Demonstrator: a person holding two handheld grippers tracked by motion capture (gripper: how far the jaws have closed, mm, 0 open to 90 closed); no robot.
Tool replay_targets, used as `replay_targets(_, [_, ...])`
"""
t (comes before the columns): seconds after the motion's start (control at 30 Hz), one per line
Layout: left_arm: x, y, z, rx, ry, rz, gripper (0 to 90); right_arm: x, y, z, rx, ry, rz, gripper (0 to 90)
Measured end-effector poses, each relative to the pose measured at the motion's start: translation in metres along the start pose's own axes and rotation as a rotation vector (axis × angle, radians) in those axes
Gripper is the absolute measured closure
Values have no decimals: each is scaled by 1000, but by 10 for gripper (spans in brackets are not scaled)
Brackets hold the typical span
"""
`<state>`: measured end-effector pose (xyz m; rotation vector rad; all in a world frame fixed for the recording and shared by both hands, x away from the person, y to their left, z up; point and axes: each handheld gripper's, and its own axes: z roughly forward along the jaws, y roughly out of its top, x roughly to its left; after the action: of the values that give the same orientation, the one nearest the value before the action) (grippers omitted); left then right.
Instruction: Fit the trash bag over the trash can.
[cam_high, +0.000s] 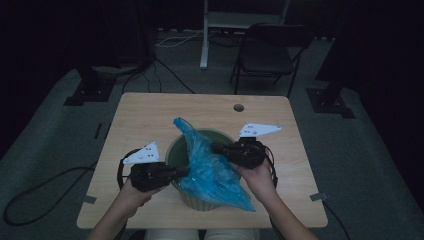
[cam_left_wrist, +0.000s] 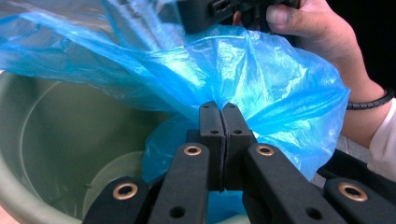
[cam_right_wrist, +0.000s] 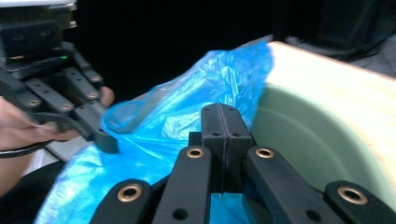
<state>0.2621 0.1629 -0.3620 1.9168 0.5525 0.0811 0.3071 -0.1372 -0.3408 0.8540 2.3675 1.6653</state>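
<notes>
Jaws are pressed together on both grippers: the left gripper (cam_left_wrist: 222, 108) is clamped on the one blue plastic bag (cam_high: 210, 170), as is the right gripper (cam_right_wrist: 225, 110), over the one green bin (cam_high: 176, 152) on the table (cam_high: 145, 110).

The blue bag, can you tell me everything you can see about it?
The blue bag is thin, crinkly, see-through plastic, like a bin liner. It lies crumpled across the pale green bucket on the wooden table, partly inside it and partly draped over the near rim. One corner pokes up at the back. The left tongs are shut on a fold of it, and the right tongs pinch it on the other side.
</notes>
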Motion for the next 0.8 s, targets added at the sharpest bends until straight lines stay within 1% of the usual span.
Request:
replay_targets(0.03, [0, 0, 0, 0, 0, 0, 899, 0, 0, 0, 0, 0, 0, 900])
replay_targets(0.07, [0, 0, 0, 0, 0, 0, 899, 0, 0, -4, -7, -15, -8, 900])
replay_targets(0.1, [-1, 1, -5, -11, 7, 1, 899, 0, 0, -4, -7, -15, -8, 900])
replay_targets(0.13, [-1, 1, -7, -11, 12, 5, 900, -2, -1, -12, -18, -48, -14, 900])
replay_targets(0.17, [-2, 0, -10, -14, 20, 11, 900, -3, -1, -16, -25, -72, -18, 900])
replay_targets(0.2, [-2, 0, -13, -18, 26, 8, 900, -6, -2, -21, -35, -92, -17, 900])
replay_targets(0.27, [0, -3, -20, -17, 40, 13, 900, -13, -4, -33, -61, -115, 3, 900])
replay_targets(0.33, [2, -6, -27, -21, 47, -1, 900, -19, -8, -45, -83, -155, 16, 900])
replay_targets(0.4, [4, -9, -34, -25, 53, -6, 900, -25, -12, -56, -102, -180, 33, 900])
replay_targets(0.43, [4, -11, -38, -26, 64, -10, 900, -31, -17, -66, -117, -215, 49, 900])
replay_targets(0.47, [5, -14, -41, -25, 65, -10, 900, -31, -17, -66, -117, -215, 49, 900])
replay_targets(0.5, [6, -16, -45, -27, 66, -12, 900, -34, -21, -71, -118, -224, 59, 900])
replay_targets(0.53, [7, -19, -49, -26, 74, -19, 900, -40, -28, -80, -124, -264, 73, 900])
replay_targets(0.57, [8, -22, -52, -24, 74, -21, 900, -43, -33, -83, -121, -279, 82, 900])
replay_targets(0.6, [9, -25, -56, -22, 74, -23, 900, -43, -33, -83, -121, -279, 82, 900])
replay_targets(0.63, [10, -28, -59, -24, 83, -34, 900, -47, -38, -86, -121, -284, 101, 900])
replay_targets(0.67, [11, -31, -62, -25, 76, -38, 900, -53, -47, -90, -115, -299, 129, 900])
replay_targets(0.7, [11, -34, -65, -22, 68, -40, 900, -53, -47, -90, -115, -299, 129, 900])
replay_targets(0.73, [11, -37, -68, -17, 79, -44, 900, -59, -54, -95, -114, -311, 152, 900])
replay_targets(0.8, [11, -42, -72, -13, 81, -49, 900, -61, -58, -97, -116, -320, 160, 900])
